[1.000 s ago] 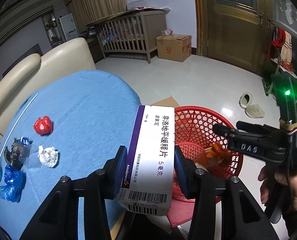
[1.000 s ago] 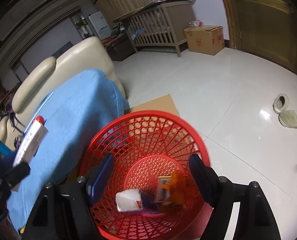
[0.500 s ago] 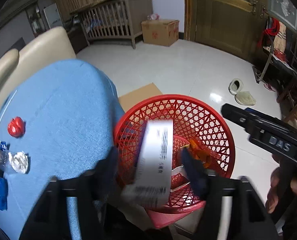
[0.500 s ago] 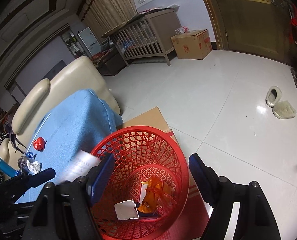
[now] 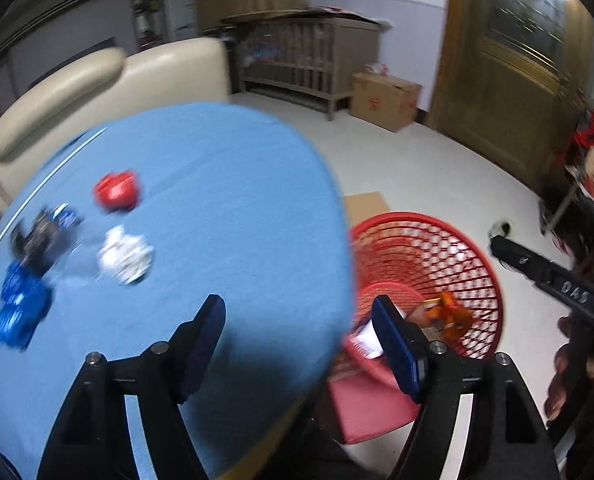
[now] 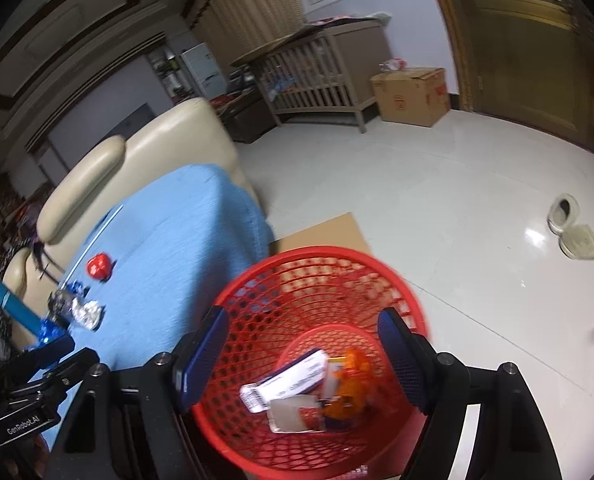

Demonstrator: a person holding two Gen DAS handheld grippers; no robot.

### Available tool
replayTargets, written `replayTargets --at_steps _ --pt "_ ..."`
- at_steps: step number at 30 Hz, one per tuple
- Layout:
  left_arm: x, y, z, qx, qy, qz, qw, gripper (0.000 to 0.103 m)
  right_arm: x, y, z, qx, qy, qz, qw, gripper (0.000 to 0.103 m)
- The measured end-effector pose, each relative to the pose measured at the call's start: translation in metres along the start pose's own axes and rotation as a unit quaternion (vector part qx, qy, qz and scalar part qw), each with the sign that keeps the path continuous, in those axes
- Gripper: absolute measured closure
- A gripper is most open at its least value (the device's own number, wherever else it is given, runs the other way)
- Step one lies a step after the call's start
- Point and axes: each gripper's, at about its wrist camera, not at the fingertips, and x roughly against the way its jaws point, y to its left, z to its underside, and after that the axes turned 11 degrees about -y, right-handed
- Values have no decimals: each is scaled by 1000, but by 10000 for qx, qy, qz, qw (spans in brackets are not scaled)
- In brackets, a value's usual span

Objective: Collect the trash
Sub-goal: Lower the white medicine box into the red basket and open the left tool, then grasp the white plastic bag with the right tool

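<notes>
1. Left wrist view: left gripper [image 5: 299, 328] hanging with jaws spread wide and empty over the edge of the blue table [image 5: 217, 200], nothing between the pads.
2. Right gripper [image 6: 303, 352] also standing wide and empty, hovering above the red basket [image 6: 257, 280] on the floor beside the table.
3. Sitting in the basket already: white-and-purple medicine box [image 6: 287, 378], orange wrapper [image 6: 347, 386], a white packet [image 6: 293, 416] underneath.
4. Remaining on the table, well apart from the basket: red crumpled ball [image 5: 117, 191], white paper wad [image 5: 125, 255], blue foil wrapper [image 5: 17, 312], dark mixed scrap [image 5: 43, 236], possibly foil, too blurred for telling.
5. Also lying at the far table edge: teal tube [image 6: 13, 306]; unclear whether counting as trash.
6. Judging progress: roughly partway, several pieces binned, a cluster of four or so waiting.
7. Likely next: reaching back to the white wad or red ball, nearest to the left gripper.
</notes>
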Motion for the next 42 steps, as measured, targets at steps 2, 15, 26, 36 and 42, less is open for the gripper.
replayTargets --at_steps 2,15,26,36,42 --pt "7 20 9 156 -15 -176 9997 27 -1 15 2 131 45 -97 9999 23" --pt "57 159 77 1524 -180 -1354 9788 26 -19 154 48 1397 618 -1018 9830 23" --pt "69 214 107 2175 -178 -1628 9622 26 -65 241 62 1855 994 -1492 9662 23" --pt "71 239 106 2373 -221 -1689 9564 26 -133 319 63 2223 1254 -1762 9507 23" --pt "66 254 88 2295 -347 -1734 9571 26 -157 339 70 2382 1368 -1809 9444 28"
